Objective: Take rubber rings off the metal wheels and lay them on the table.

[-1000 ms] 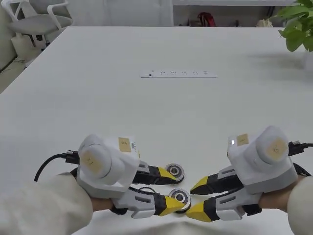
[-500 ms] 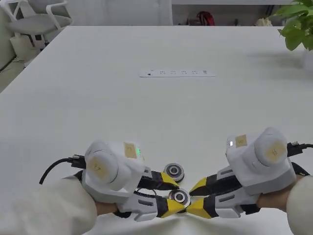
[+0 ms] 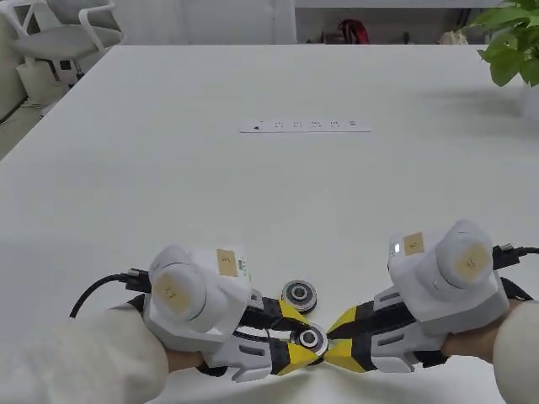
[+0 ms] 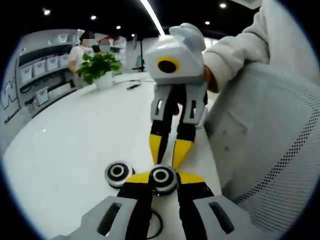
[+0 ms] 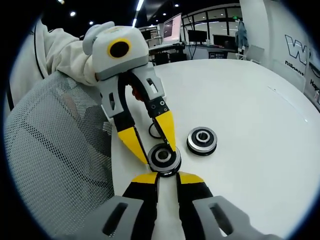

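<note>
Two metal wheels with black rubber rings lie flat near the table's front edge. Around the nearer wheel (image 3: 310,339) (image 4: 163,178) (image 5: 164,157) my left gripper (image 3: 296,337) (image 4: 164,179) (image 5: 157,149) is shut, one yellow tip on each side. From the opposite side my right gripper (image 3: 337,339) (image 5: 168,177) (image 4: 169,155) pinches that wheel's rim, its jaws drawn close on the rubber ring. The second wheel (image 3: 298,294) (image 4: 119,172) (image 5: 202,140) lies free just beyond. A thin black ring (image 4: 154,226) lies on the table under the left gripper's jaws.
The white table (image 3: 278,194) stretches far ahead, with a flush socket strip (image 3: 305,126) across its middle. A potted plant (image 3: 510,42) stands at the far right, a white chair (image 3: 59,34) beyond the far left corner. People stand by shelves in the left gripper view.
The left gripper has moved right and shut around the nearer wheel. The right gripper's jaws, apart a second ago, have drawn together on that wheel's rim.
</note>
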Available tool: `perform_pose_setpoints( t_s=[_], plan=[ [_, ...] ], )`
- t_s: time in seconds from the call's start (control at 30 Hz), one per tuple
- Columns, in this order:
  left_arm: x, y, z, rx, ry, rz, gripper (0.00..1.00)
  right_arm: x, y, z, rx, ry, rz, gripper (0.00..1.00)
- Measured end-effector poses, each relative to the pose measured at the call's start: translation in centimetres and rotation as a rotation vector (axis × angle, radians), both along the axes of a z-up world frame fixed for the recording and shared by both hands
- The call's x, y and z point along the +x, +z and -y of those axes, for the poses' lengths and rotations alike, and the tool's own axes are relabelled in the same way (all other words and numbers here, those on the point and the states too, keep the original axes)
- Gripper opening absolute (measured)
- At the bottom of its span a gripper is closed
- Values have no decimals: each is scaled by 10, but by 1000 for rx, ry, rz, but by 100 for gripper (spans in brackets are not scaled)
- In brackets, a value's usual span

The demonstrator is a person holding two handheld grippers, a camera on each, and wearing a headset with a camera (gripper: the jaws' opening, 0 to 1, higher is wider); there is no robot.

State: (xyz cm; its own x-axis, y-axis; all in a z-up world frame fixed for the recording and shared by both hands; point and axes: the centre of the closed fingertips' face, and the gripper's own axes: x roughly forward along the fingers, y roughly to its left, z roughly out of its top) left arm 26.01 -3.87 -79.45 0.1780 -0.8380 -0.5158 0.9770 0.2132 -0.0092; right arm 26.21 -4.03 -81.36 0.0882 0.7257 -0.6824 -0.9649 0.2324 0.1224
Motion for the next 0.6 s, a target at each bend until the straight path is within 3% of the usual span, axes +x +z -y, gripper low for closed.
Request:
perform_pose_setpoints(
  t_s=[0.47, 0.6],
  plan=[
    [2, 1, -2, -16, 23, -19, 17, 1, -1, 1, -8, 11, 16, 6],
    [2, 1, -2, -13, 23, -10, 15, 1, -2, 1, -9, 13, 18, 5]
  ],
)
